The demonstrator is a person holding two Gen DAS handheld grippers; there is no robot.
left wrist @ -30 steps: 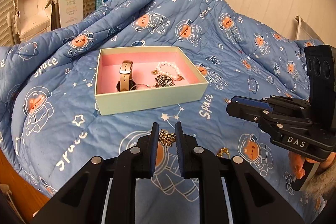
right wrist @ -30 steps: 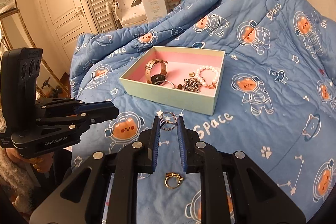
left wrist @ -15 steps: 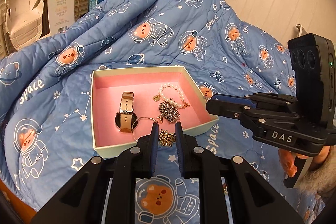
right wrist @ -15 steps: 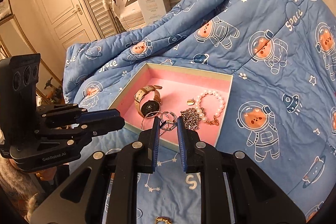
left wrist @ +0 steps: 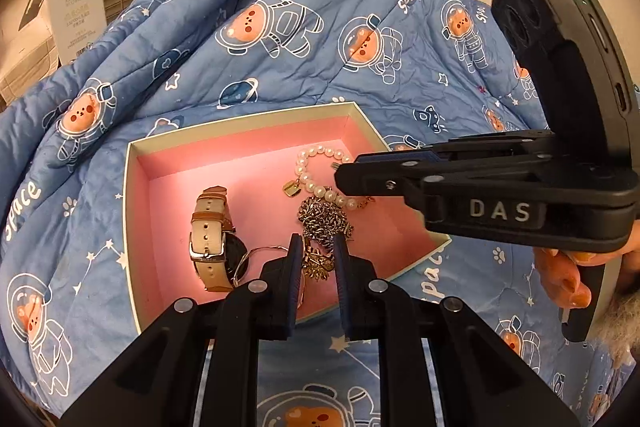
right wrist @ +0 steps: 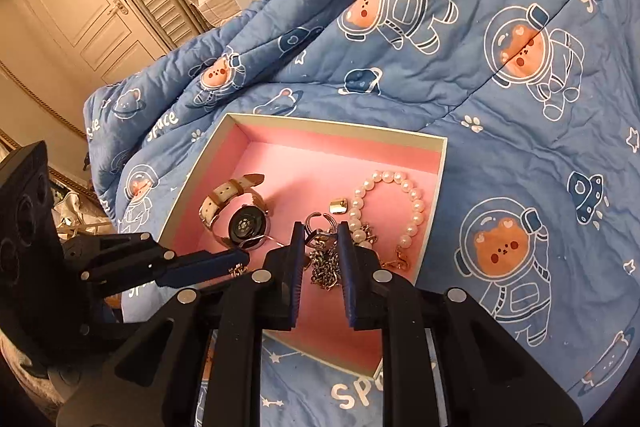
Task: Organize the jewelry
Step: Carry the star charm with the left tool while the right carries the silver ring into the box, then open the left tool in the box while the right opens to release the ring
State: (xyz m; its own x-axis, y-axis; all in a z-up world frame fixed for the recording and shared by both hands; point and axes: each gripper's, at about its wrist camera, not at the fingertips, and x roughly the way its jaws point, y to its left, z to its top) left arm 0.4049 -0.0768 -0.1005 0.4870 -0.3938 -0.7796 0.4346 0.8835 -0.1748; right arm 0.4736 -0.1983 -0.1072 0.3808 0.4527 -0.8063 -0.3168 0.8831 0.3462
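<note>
Jewelry box [left wrist: 132,211]: both drops belong over its near edge.
Left gripper [left wrist: 316,259]: clamps gold leaf brooch [left wrist: 318,263]; lower, then release.
Right gripper [right wrist: 320,239]: clamps silver ring [right wrist: 320,227]; clear the chain [right wrist: 326,267].

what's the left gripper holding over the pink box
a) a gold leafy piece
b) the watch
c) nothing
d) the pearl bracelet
a: the left gripper pinches a gold leafy piece above the box, while the pearl bracelet and watch lie on the box floor.

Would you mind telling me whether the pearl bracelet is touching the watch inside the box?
Apart: the right wrist view shows bare pink floor between the pearl bracelet and the watch.
</note>
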